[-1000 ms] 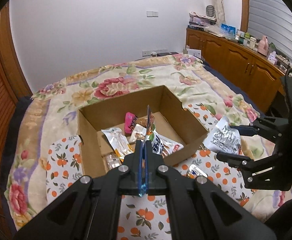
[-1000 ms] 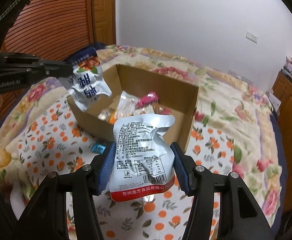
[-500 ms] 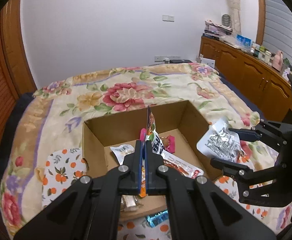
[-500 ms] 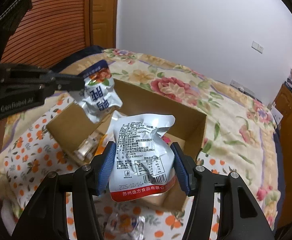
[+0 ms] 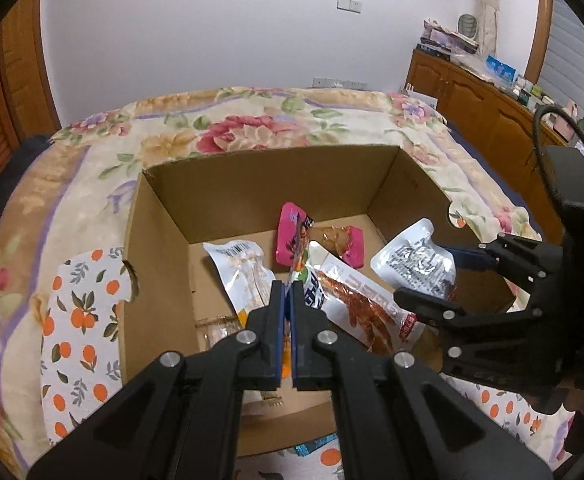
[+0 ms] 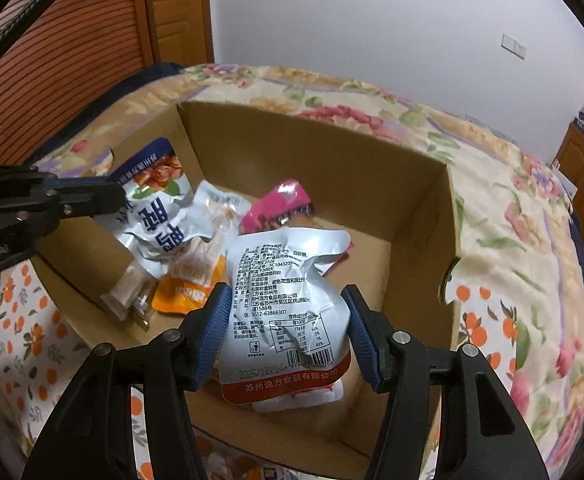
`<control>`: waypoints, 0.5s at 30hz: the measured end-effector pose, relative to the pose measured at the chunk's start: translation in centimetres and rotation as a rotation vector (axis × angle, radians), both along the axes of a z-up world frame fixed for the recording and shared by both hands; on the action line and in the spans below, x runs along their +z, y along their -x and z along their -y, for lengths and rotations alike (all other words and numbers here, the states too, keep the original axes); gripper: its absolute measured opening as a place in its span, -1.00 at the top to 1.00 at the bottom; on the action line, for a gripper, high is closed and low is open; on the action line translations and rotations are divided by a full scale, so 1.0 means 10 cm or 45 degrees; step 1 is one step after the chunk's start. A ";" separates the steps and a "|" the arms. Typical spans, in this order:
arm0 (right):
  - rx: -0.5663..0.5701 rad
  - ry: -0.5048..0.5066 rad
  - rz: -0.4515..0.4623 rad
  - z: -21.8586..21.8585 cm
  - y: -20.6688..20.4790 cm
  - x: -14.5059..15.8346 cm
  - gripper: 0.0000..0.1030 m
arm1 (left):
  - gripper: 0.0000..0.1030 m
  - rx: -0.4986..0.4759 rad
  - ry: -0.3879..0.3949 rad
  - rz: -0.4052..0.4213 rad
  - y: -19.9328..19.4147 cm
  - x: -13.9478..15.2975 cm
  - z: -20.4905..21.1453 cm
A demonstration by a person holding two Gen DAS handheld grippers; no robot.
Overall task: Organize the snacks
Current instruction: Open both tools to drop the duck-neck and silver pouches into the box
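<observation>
**Two packets held over the open carton**

Spread across the bed is a floral blanket (image 5: pixel 252 128), and on it an orange-print cloth (image 5: pixel 80 320) on which an open cardboard box (image 5: pixel 160 272) is set. Wooden cabinets (image 5: pixel 472 100) are seen along the far wall.

The left gripper (image 5: pixel 287 300) is clamped tight on the edge of a blue-and-white snack pouch (image 6: pixel 160 216), which is held edge-on above the inside of the box. The right gripper (image 6: pixel 284 328) is closed on a silver packet (image 6: pixel 288 300) with printed text and a red band at its bottom, pinched by its two sides between the blue pads; it is also held above the box interior.

Inside the box, a pink packet (image 5: pixel 290 236), a long packet with red sticks (image 5: pixel 356 304) and a clear-fronted white packet (image 5: pixel 244 272) are seen lying on the bottom.
</observation>
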State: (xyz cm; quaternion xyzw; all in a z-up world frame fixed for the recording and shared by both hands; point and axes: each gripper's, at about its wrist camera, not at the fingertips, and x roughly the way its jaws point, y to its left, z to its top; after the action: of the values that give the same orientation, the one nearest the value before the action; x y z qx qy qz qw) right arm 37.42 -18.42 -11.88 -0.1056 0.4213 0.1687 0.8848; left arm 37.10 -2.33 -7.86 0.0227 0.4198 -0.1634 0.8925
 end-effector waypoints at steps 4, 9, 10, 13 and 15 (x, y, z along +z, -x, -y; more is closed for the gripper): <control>-0.017 0.005 -0.019 0.02 -0.01 -0.07 -0.14 | 1.00 0.005 -0.007 -0.012 0.00 -0.03 -0.01; -0.031 0.005 -0.028 0.04 -0.03 -0.09 -0.16 | 1.00 0.010 -0.014 -0.013 0.01 -0.04 -0.02; -0.032 0.004 -0.029 0.05 -0.03 -0.09 -0.17 | 1.00 0.014 -0.014 -0.015 0.01 -0.04 -0.03; -0.039 0.007 -0.034 0.04 -0.05 -0.10 -0.22 | 0.98 0.022 -0.015 -0.032 -0.02 -0.07 -0.05; -0.037 0.006 -0.034 0.03 -0.05 -0.10 -0.23 | 0.97 0.026 -0.015 -0.037 -0.02 -0.08 -0.06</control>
State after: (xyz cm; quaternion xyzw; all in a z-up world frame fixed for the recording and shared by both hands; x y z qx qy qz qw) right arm 37.95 -18.77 -12.87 -0.0993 0.4349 0.1562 0.8812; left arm 37.29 -1.77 -8.68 0.0211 0.4339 -0.1521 0.8878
